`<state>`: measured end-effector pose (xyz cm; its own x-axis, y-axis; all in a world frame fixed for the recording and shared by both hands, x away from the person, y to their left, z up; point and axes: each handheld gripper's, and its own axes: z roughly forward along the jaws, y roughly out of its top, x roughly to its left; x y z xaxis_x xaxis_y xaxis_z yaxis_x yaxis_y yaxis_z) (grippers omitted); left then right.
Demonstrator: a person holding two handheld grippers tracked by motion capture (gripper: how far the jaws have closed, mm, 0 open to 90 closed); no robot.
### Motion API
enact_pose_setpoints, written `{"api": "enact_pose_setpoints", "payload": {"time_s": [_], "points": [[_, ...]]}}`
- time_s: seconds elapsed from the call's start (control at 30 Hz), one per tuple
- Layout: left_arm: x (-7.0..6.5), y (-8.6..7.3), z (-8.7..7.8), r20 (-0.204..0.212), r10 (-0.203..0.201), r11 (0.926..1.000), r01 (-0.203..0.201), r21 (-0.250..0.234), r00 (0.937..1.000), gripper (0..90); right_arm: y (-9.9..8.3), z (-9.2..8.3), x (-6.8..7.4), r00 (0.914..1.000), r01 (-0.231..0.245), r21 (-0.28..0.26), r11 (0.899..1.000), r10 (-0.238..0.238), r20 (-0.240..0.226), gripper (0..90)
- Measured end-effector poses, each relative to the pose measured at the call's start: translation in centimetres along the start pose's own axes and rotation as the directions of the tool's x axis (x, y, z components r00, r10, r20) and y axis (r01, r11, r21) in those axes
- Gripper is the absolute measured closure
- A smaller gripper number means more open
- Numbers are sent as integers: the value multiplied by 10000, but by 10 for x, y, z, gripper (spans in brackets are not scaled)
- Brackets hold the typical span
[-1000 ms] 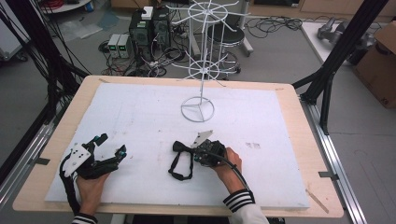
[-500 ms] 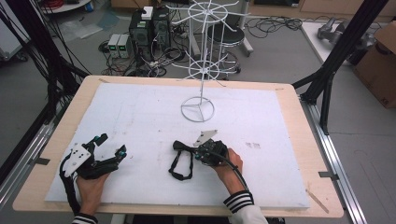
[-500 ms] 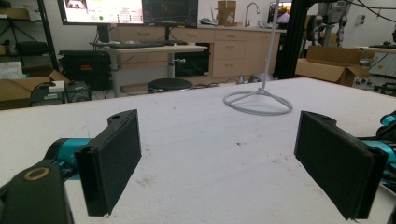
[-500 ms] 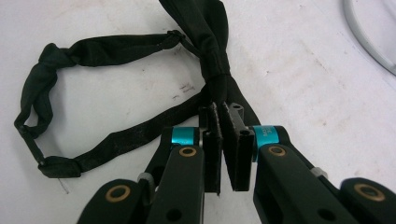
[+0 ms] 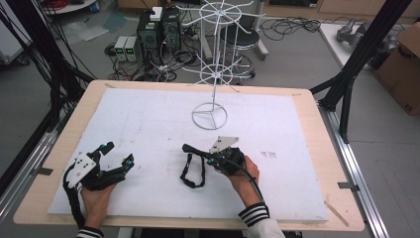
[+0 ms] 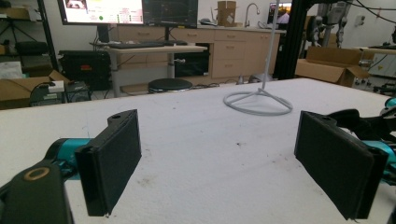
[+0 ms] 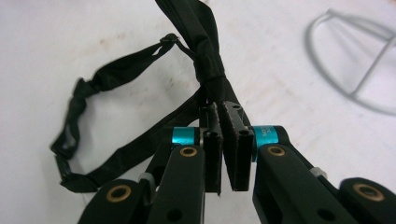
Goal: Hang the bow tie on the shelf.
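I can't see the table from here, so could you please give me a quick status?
Right tongs shut on black strap, strap lying on white board. Left tongs open, empty. Wire rack stands beyond, apart.

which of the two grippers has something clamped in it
The right gripper: its jaws are shut on the black strap lying on the white board. The left gripper has its jaws wide apart with nothing between them.
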<state>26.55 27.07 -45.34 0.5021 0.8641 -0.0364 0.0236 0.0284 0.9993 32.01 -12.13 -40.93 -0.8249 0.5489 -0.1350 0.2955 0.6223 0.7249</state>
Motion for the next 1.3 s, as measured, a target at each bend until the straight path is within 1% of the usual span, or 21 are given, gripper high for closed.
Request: {"api": "enact_pose_setpoints", "payload": {"time_s": [0.17, 0.27, 0.3, 0.37, 0.43, 0.5, 0.6, 0.7, 0.73, 0.83, 0.87, 0.93, 1.07, 1.17, 1.3], "points": [[0, 0, 0, 6, 42, 10000, -42, 12, 10000, 150, 2, -5, -1, 9996, -227, -815, 9964, 240, 152, 866], [0, 0, 0, 7, 39, 10000, -39, 7, 10000, 150, 2, -9, -2, 9994, -266, -1132, 9932, 289, 190, 865], [0, 0, 0, 8, 29, 10000, -29, 8, 10000, 150, 2, -10, -2, 9994, -277, -1242, 9919, 300, 161, 866], [0, 0, 0, 8, 28, 10000, -28, 6, 10000, 150, 2, -13, -3, 9990, -336, -1470, 9886, 377, 252, 866], [0, 0, 0, 11, 32, 10000, -32, 4, 10000, 150, 2, -17, -5, 9979, -511, -1722, 9837, 572, 303, 866], [0, 0, 0, 11, 35, 10000, -35, 9, 10000, 150, 2, -21, -6, 9966, -630, -2053, 9767, 724, 388, 867], [0, 0, 0, 10, 27, 10000, -27, 5, 10000, 150, 2, -27, -8, 9945, -744, -2580, 9633, 908, 521, 867], [0, 0, 0, 0, 12, 10000, -12, 4, 10000, 150, 2, -32, -10, 9926, -718, -3025, 9504, 978, 717, 868], [0, 0, 0, 10, 24, 10000, -24, 6, 10000, 150, 2, -34, -10, 9912, -784, -3166, 9453, 1079, 767, 868], [0, 0, 0, 8, 29, 10000, -29, 8, 10000, 150, 2, -39, -11, 9878, -946, -3464, 9333, 1312, 838, 869], [0, 0, 0, -3, 14, 10000, -14, 6, 10000, 150, 3, -41, -12, 9875, -986, -3507, 9313, 1351, 810, 869], [0, 0, 0, -9, 7, 10000, -7, 6, 10000, 150, 3, -43, -13, 9857, -1051, -3689, 9235, 1457, 841, 869], [0, 0, 0, -3, 13, 10000, -13, 6, 10000, 150, 3, -45, -14, 9829, -1197, -4102, 9041, 1662, 794, 869], [0, 0, 0, -5, 6, 10000, -6, 2, 10000, 150, 3, -48, -15, 9805, -1161, -4336, 8936, 1729, 938, 868], [0, 0, 0, -8, 6, 10000, -6, 2, 10000, 150, 4, -54, -16, 9756, -1184, -4858, 8660, 1927, 1056, 868]]}}
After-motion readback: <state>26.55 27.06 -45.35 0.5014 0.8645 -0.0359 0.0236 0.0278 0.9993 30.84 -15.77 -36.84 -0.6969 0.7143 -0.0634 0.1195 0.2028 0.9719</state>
